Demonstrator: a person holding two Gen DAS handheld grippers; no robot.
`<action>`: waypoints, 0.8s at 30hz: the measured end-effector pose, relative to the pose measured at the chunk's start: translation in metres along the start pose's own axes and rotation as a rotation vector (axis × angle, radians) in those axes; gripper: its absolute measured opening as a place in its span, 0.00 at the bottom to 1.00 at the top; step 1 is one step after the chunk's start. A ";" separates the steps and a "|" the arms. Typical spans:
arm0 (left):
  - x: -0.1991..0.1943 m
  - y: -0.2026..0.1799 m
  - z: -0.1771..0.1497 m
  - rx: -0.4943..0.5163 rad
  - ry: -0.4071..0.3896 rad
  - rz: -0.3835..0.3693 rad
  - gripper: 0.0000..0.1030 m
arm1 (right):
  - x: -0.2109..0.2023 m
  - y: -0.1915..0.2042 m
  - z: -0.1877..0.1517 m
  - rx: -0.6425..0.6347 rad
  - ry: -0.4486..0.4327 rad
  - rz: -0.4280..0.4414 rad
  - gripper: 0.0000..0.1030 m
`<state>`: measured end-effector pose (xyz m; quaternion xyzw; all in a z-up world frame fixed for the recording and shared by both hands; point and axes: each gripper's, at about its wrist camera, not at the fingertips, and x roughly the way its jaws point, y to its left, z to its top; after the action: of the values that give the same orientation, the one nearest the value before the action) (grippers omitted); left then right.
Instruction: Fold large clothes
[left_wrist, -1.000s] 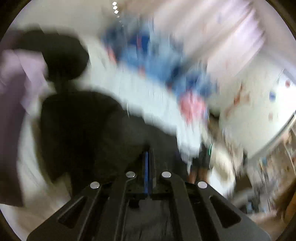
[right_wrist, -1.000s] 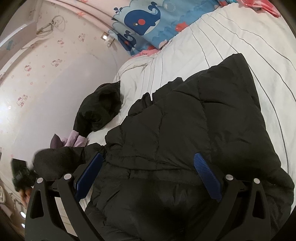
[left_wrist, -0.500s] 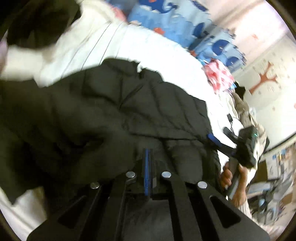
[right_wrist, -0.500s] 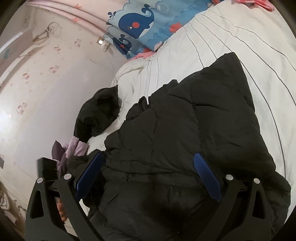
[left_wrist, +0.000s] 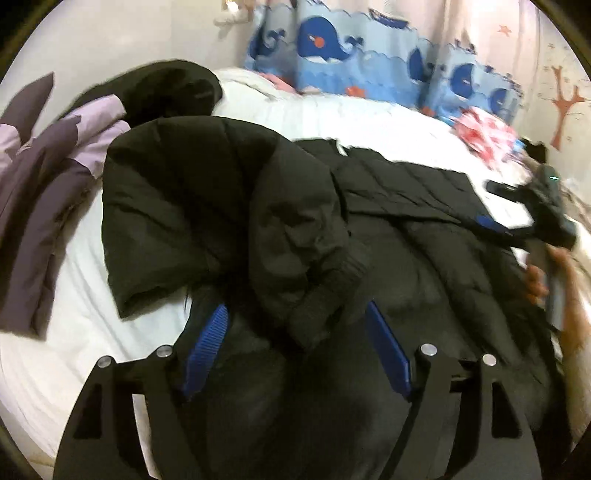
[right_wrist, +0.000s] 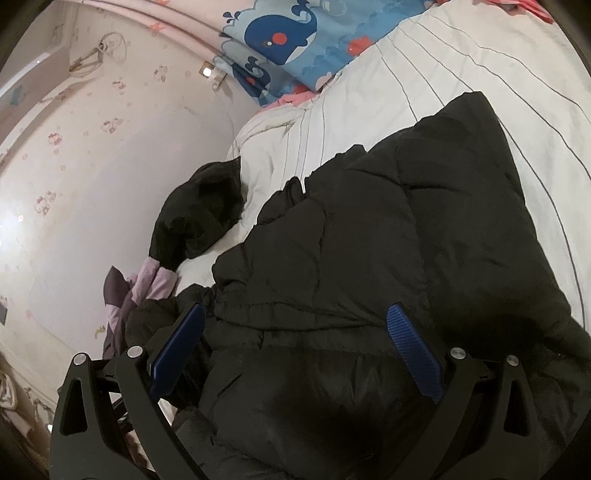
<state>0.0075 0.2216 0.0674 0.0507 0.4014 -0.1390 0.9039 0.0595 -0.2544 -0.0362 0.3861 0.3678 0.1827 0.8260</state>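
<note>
A black puffer jacket (left_wrist: 424, 258) (right_wrist: 369, 240) lies spread on the white bed (left_wrist: 92, 295). One sleeve (left_wrist: 207, 192) is folded across its body, and the knit cuff (left_wrist: 325, 295) rests on the jacket. My left gripper (left_wrist: 295, 306) hovers low over that cuff. Its jaws are opening, with the cuff between them and the blue pads (left_wrist: 207, 343) not pressing on it. My right gripper (right_wrist: 295, 308) stands open just above the jacket's near part, holding nothing. In the left wrist view the right gripper (left_wrist: 487, 221) shows at the jacket's right edge, with a hand (left_wrist: 535, 284) behind it.
A purple garment (left_wrist: 44, 177) (right_wrist: 147, 284) and another black garment (left_wrist: 170, 88) (right_wrist: 203, 206) lie heaped at the bed's left side by the wall (right_wrist: 92, 184). Whale-print bedding (left_wrist: 351, 62) (right_wrist: 288, 33) lines the far edge, with a pink-red cloth (left_wrist: 484, 133) beside it.
My left gripper was shut on the black sleeve, swung it over the jacket and came down. Its jaws have now parted and the sleeve lies loose. The right gripper has stayed put.
</note>
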 end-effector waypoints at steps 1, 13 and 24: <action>0.011 -0.007 0.003 -0.022 -0.014 0.046 0.78 | 0.000 0.000 0.000 -0.002 0.000 -0.001 0.93; 0.097 0.012 0.024 -0.399 0.111 0.196 0.20 | 0.002 0.011 0.002 -0.074 0.020 -0.109 0.93; -0.086 0.088 0.140 -0.271 -0.082 0.099 0.08 | 0.014 0.034 -0.013 -0.332 0.047 -0.367 0.93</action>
<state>0.0774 0.2953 0.2236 -0.0579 0.3761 -0.0405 0.9239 0.0585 -0.2186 -0.0216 0.1678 0.4159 0.0965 0.8886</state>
